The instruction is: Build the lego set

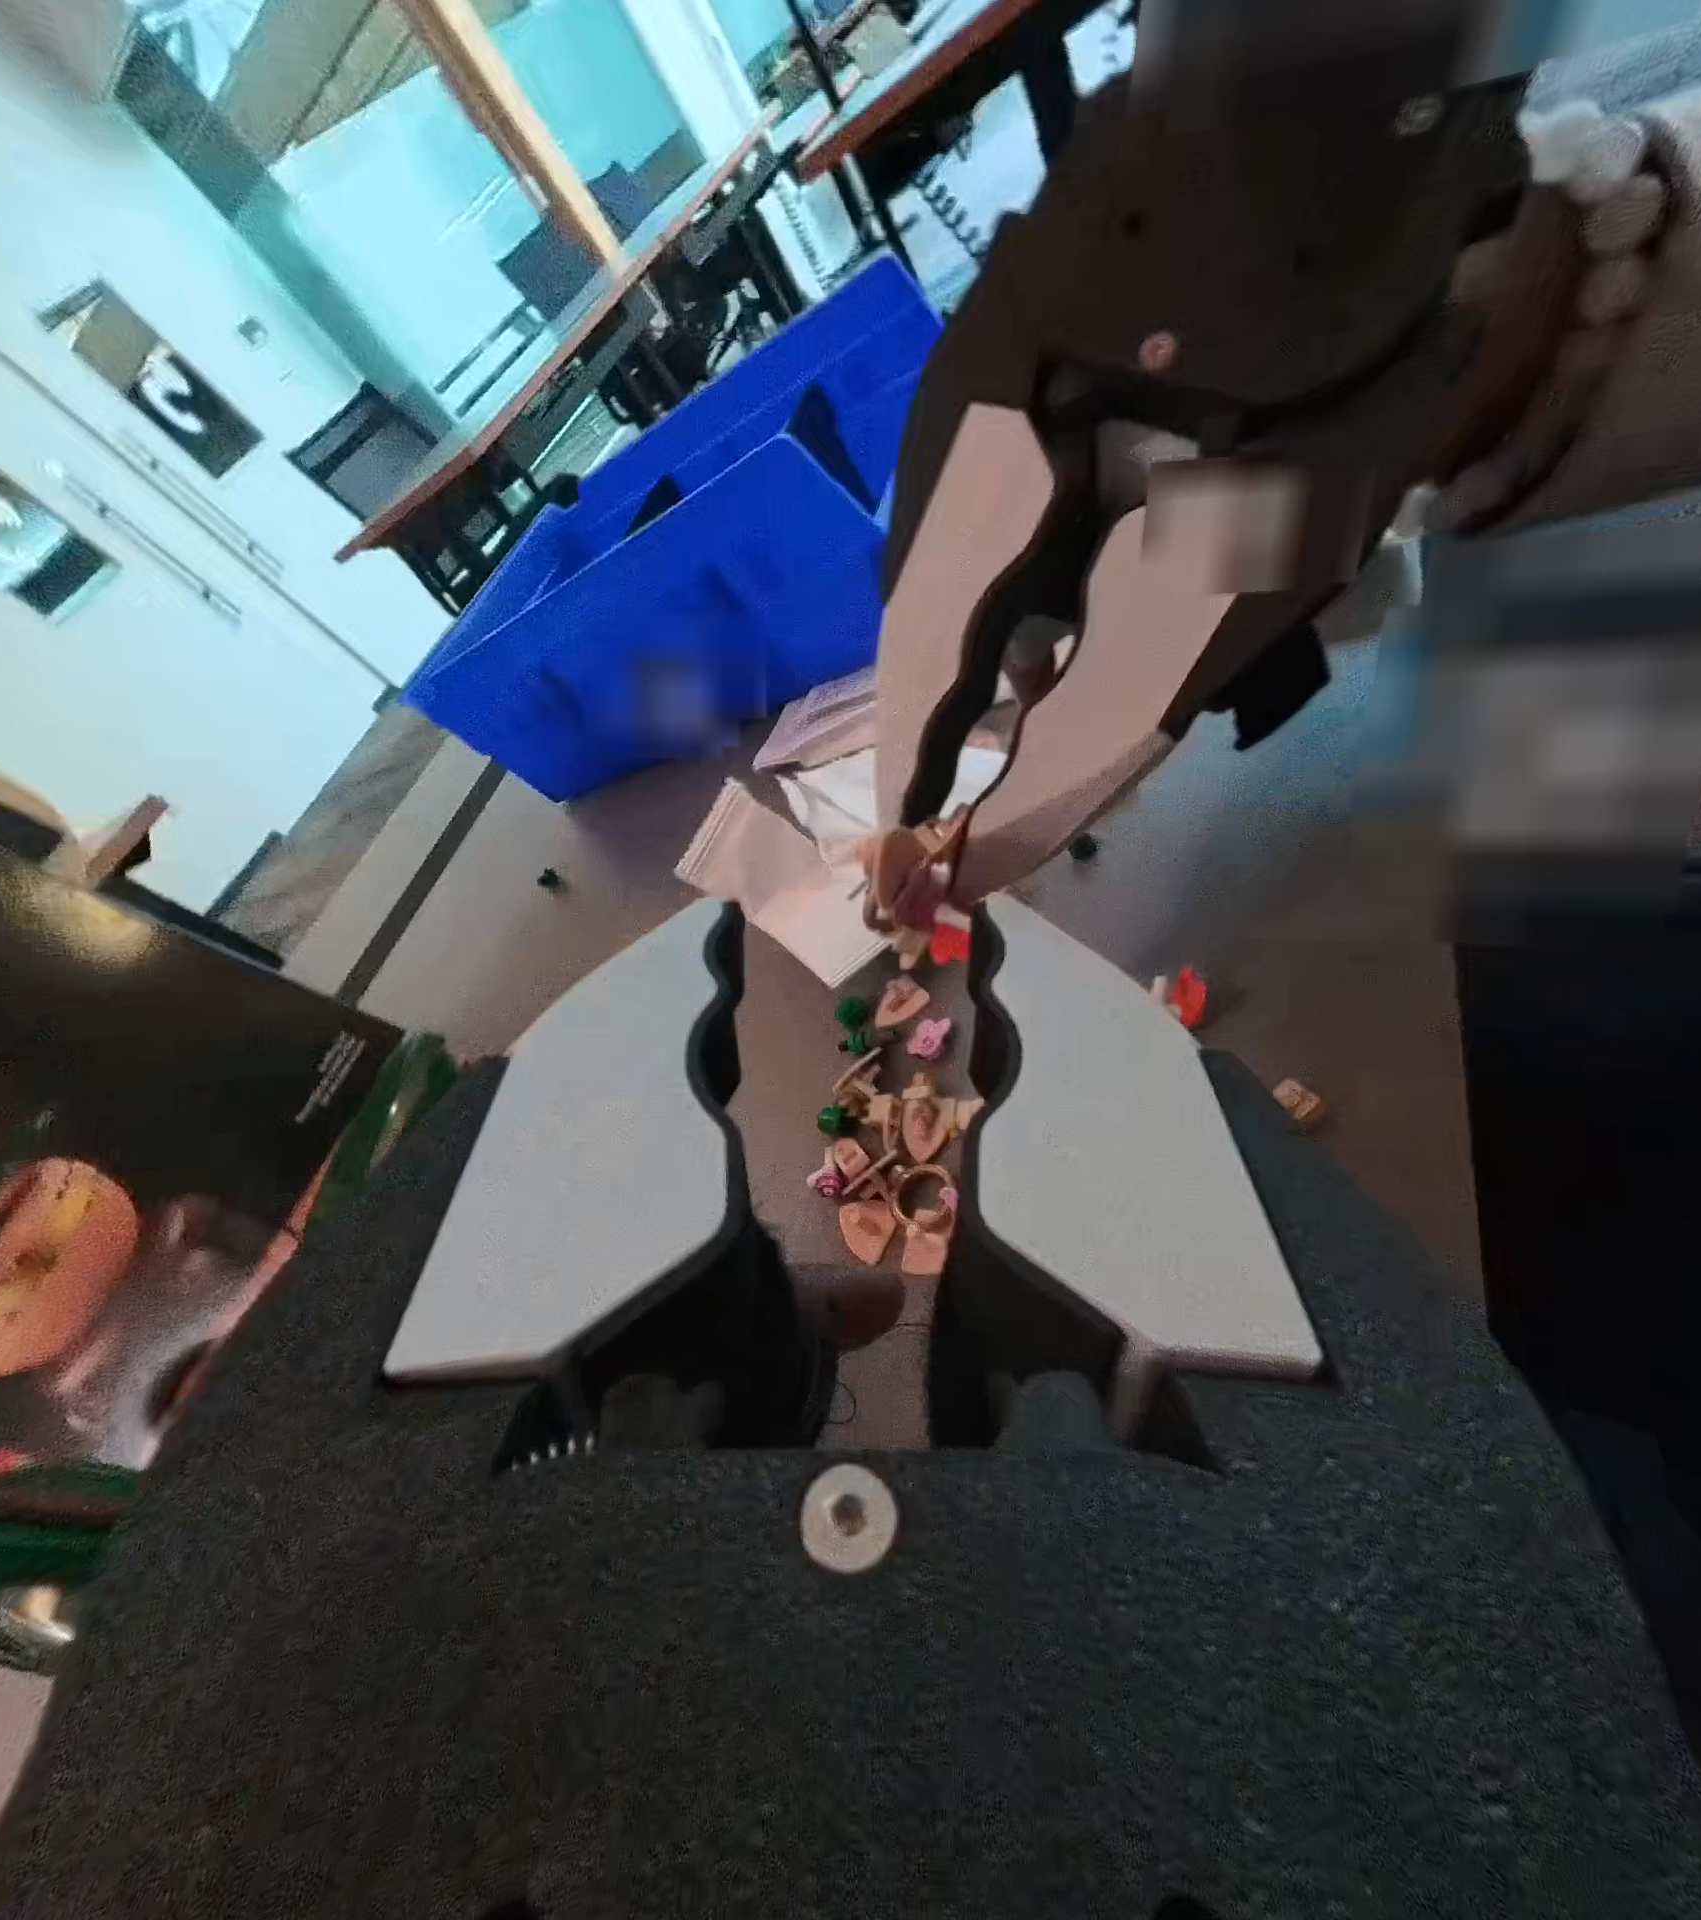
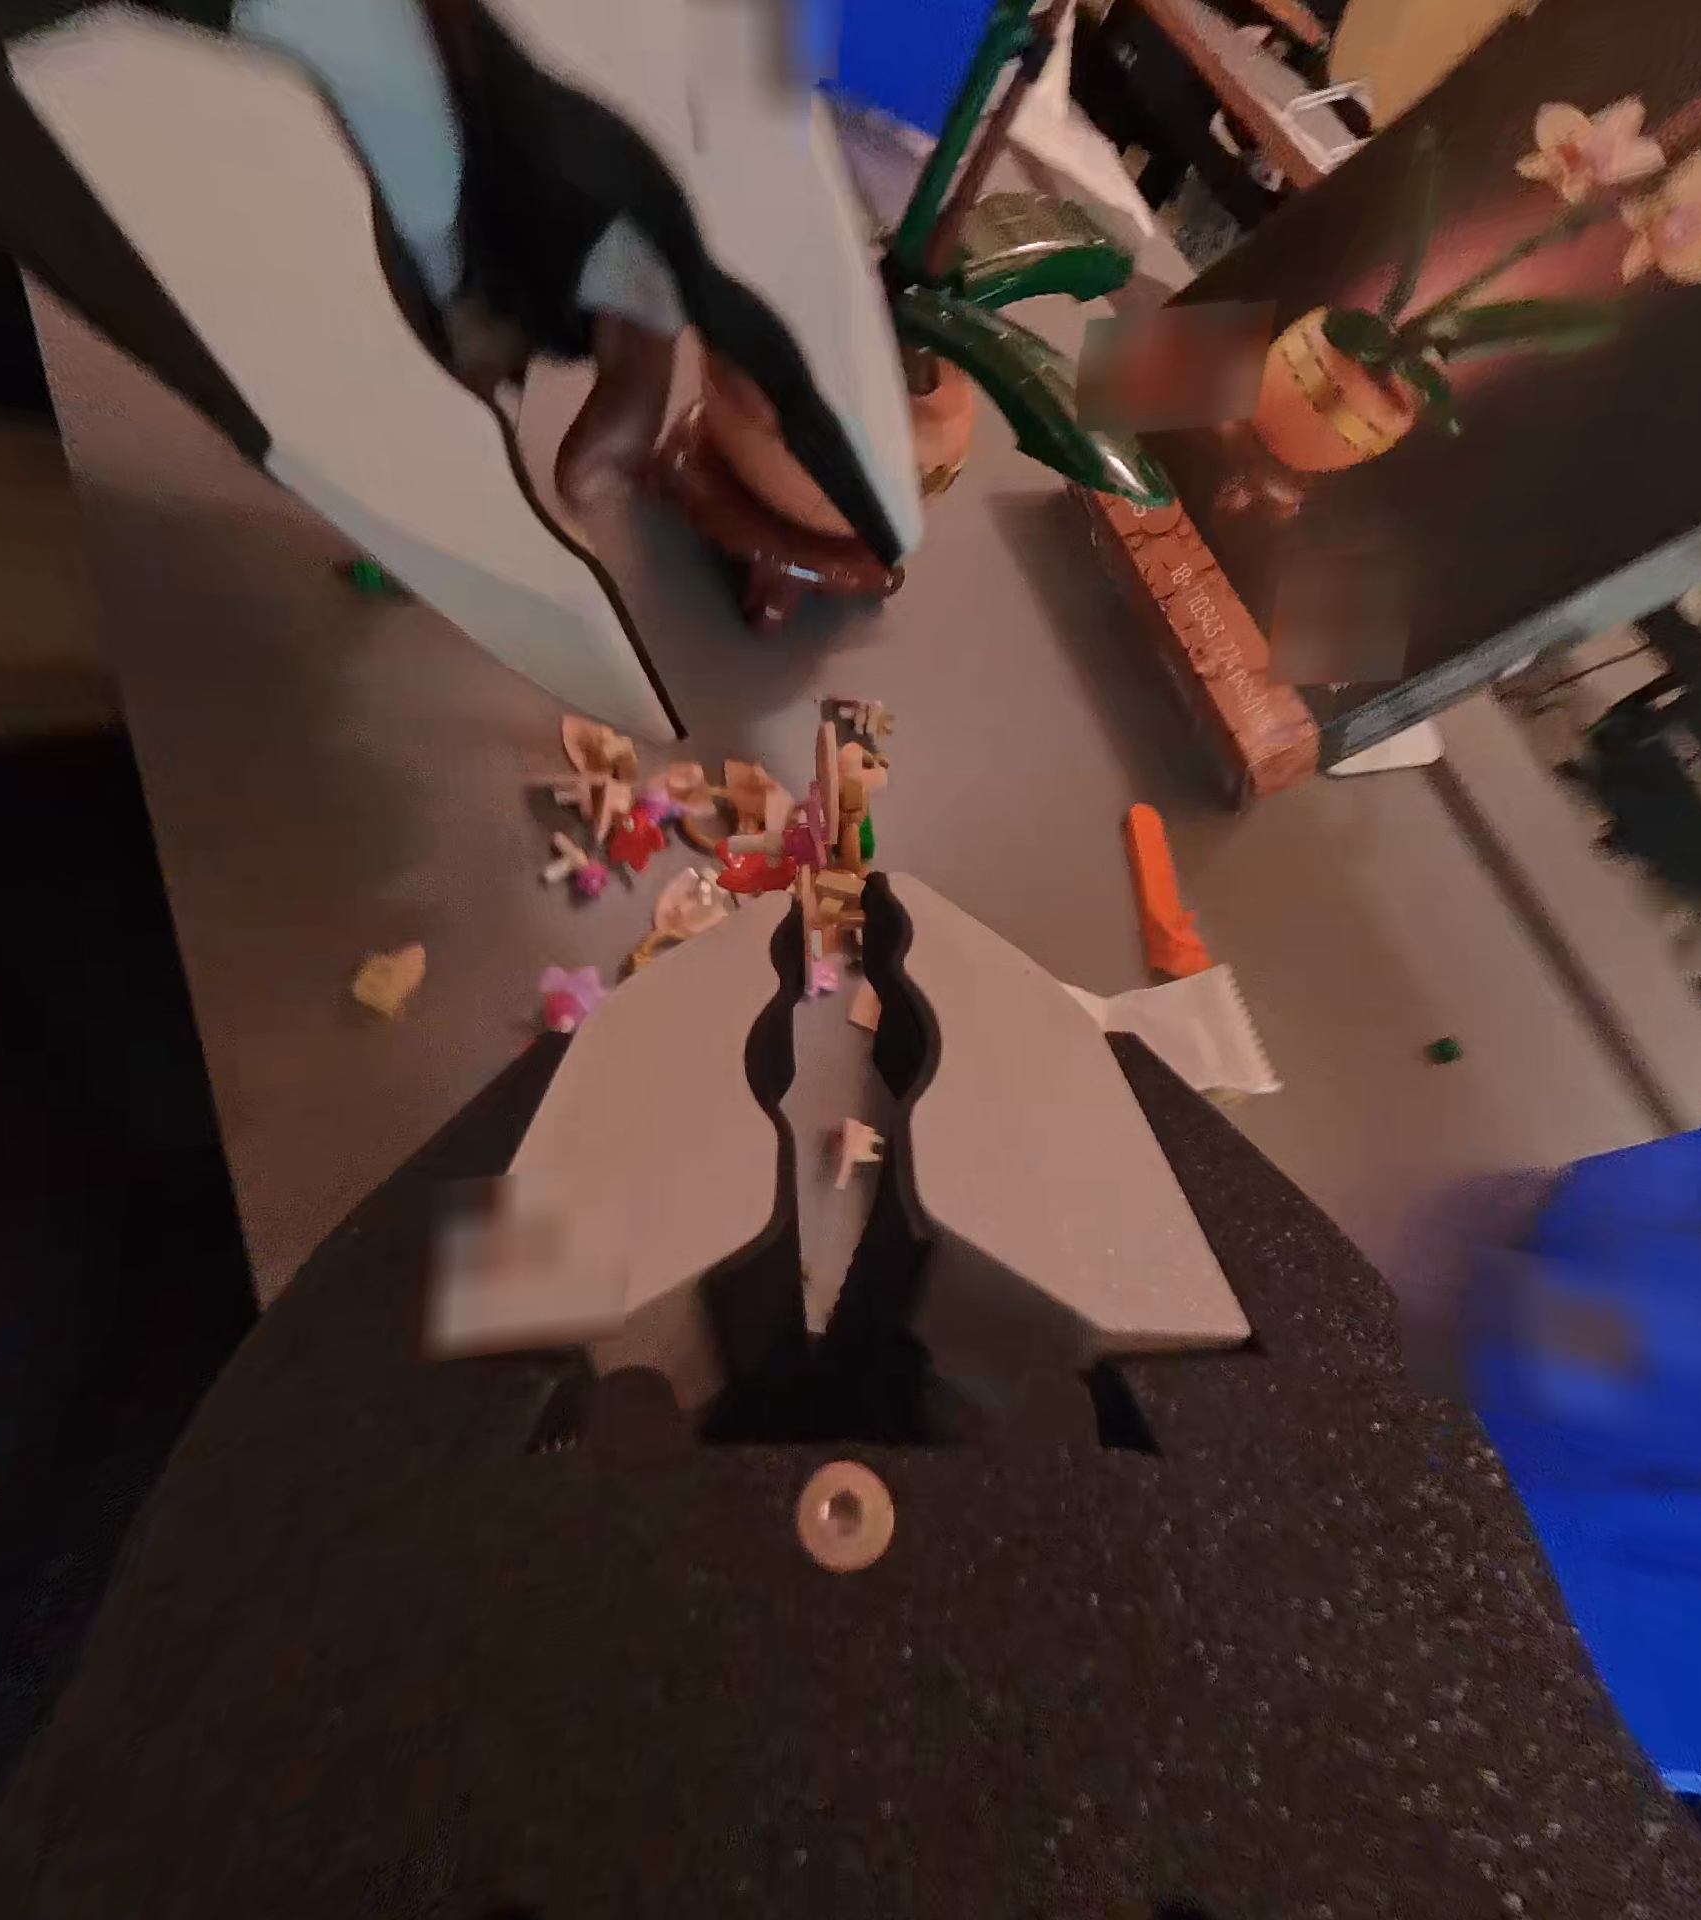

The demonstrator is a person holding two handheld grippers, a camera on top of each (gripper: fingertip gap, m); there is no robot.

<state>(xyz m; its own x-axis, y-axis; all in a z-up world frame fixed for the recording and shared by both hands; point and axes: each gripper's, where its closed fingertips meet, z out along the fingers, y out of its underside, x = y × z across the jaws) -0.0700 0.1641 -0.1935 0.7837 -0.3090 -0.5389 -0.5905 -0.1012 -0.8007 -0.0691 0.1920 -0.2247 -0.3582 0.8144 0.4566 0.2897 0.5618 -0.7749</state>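
Left gripper: jaws parted wide, empty, hovering over the scatter of small tan, pink and green plastic lego pieces, which runs lengthwise down the gap.

Right gripper: jaws nearly closed, pinching a small upright tan-and-pink lego flower assembly at the tips, long axis continuing ahead. Judged nearer the work; left must reach forward.
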